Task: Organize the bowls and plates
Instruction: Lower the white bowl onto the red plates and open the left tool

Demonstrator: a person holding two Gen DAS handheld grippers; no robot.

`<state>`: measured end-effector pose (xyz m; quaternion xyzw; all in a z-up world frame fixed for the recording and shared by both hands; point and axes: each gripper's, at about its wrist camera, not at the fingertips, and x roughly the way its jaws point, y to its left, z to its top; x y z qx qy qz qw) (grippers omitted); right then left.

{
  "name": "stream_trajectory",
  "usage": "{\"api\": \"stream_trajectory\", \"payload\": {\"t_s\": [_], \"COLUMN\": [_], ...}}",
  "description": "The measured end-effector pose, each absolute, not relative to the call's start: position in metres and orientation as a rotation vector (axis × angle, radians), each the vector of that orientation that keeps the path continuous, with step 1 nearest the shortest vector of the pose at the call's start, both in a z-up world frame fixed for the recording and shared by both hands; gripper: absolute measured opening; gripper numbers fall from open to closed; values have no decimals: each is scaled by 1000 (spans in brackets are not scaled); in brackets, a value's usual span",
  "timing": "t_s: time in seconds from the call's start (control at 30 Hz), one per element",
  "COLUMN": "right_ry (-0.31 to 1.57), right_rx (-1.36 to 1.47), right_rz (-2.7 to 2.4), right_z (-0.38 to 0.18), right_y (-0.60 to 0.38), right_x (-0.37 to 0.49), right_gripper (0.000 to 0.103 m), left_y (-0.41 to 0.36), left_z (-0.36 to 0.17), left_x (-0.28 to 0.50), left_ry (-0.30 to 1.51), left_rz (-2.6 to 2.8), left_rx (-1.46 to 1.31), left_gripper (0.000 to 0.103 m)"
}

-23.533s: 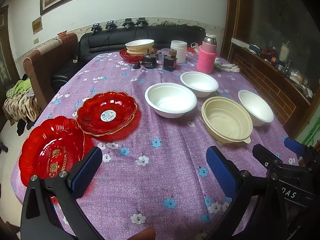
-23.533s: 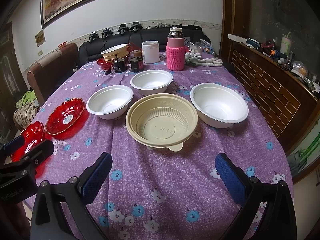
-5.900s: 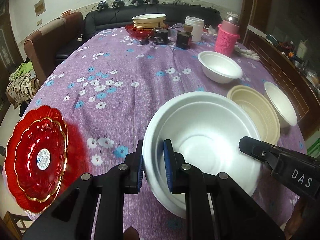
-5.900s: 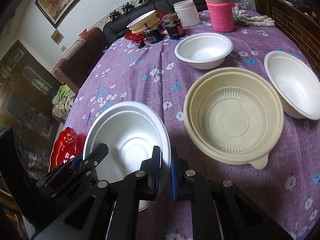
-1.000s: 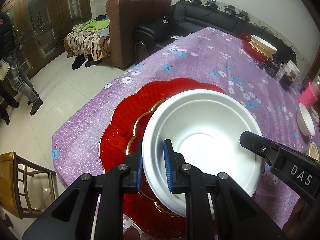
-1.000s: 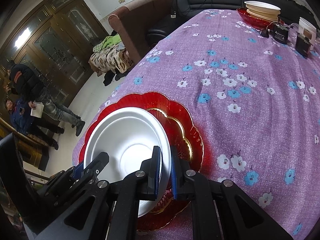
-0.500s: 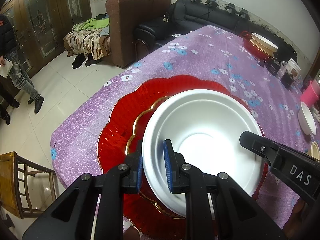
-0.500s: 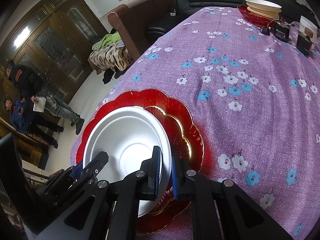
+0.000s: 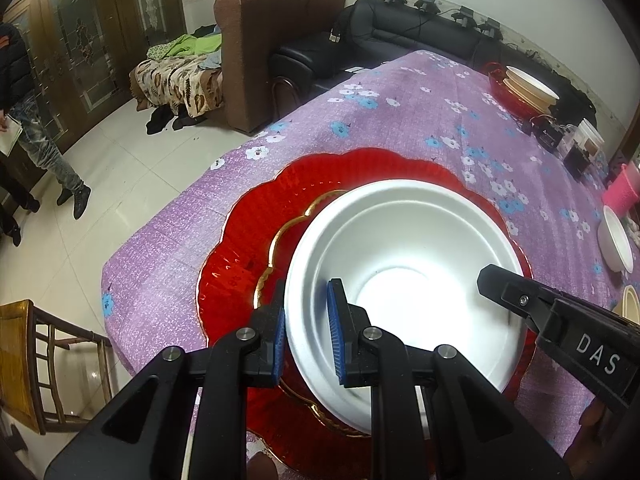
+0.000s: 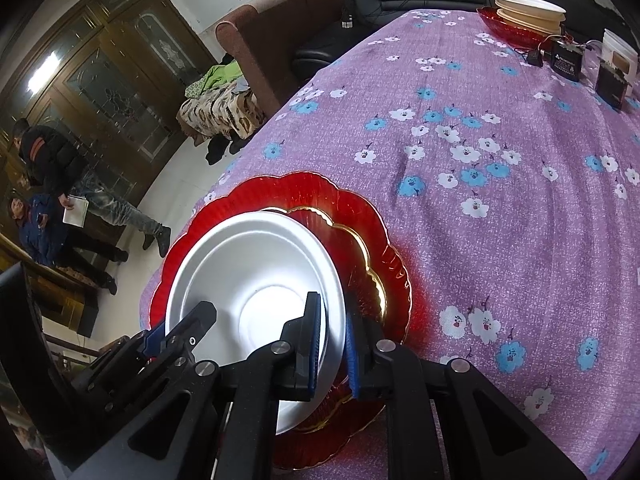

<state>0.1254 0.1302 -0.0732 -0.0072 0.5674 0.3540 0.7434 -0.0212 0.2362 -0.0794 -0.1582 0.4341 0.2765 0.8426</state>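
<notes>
1. Your left gripper [image 9: 306,334] is pinching the near-left rim of the round white foam bowl [image 9: 404,276], one blue pad outside the wall and one inside.
2. Your right gripper [image 10: 332,350] is clamped on the same white foam bowl [image 10: 256,292] at its right rim, at about 3 o'clock on the bowl in the right wrist view, again with a pad on each side of the wall.
3. The bowl sits over a stack of two red scalloped plastic plates: a smaller gold-edged red plate [image 9: 280,236] on a larger red plate [image 9: 256,216]. Whether the bowl's base is touching the top plate, you cannot tell.
4. The stack lies near the corner of the table covered in a purple flowered cloth [image 10: 500,184].
5. In the left wrist view, another white bowl [image 9: 616,244] stands at 3 o'clock by the frame's edge, well apart from the stack.
6. At the far end of the table, around 1 o'clock, cream dishes stacked on a red dish [image 10: 524,16] stand near small dark jars [image 10: 566,60].
</notes>
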Motion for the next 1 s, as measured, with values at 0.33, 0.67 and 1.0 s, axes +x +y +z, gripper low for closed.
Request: {"api": "stream_trajectory", "payload": {"t_s": [0.33,0.67,1.0], "right_ry": [1234,1215,1194], "right_rx": [-29,-1,108], "right_rz": [768,771,819], "right_z": [-69,-60,-44], "right_y": [130,119,97], "right_x": [121,119,114], "right_gripper": [27,40,94], "left_y": [236,235,224], "left_z": [-76,-65,-47], "left_x": [-23,-30,-37], "left_ry": [911,881,840], "left_rz": [599,622,628], "left_rx": [-338,-347,-326], "left_gripper": [16,61,78]}}
